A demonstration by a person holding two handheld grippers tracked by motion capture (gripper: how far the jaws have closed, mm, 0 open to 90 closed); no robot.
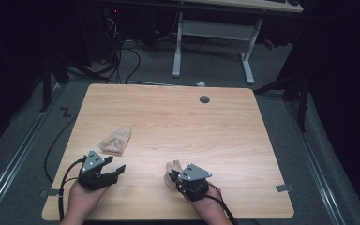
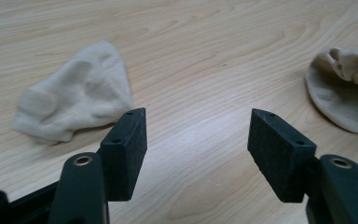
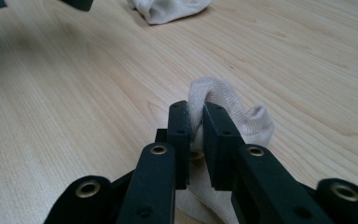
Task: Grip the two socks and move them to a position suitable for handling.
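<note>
— Start with the big thing. What's the table (image 1: 178, 122) like?

— Pale wood, mostly bare. There's a small grey grommet (image 1: 204, 99) near the far edge; I'll place everything from that. Both socks lie well toward the person's side of it.

— And the two socks?

— The loose sock (image 1: 116, 141) lies flat on the wood, nearer the person than the grommet and off to its left. The pinched sock (image 3: 233, 112) sits closer still to the near edge, a little left of the grommet's line.

— Who's holding what?

— The right claw (image 3: 196, 128) has its jaws pressed together on a fold of that sock; the cloth bulges up between them. The left claw (image 2: 198, 135) is spread wide with only bare wood between its jaws, the loose sock just beyond its left jaw.

— What could go wrong?

— I'd guess the pinch is the weak spot. It bites only a small fold, so a quick lift might let the cloth slide out. And if the left claw came down slightly off, one jaw could shove the loose sock along instead of catching it.

— Room to work?

— Plenty toward the grommet, open wood all the way. Much less behind: both hands sit close to the near edge, so pulling back risks dragging a sock off.
</note>
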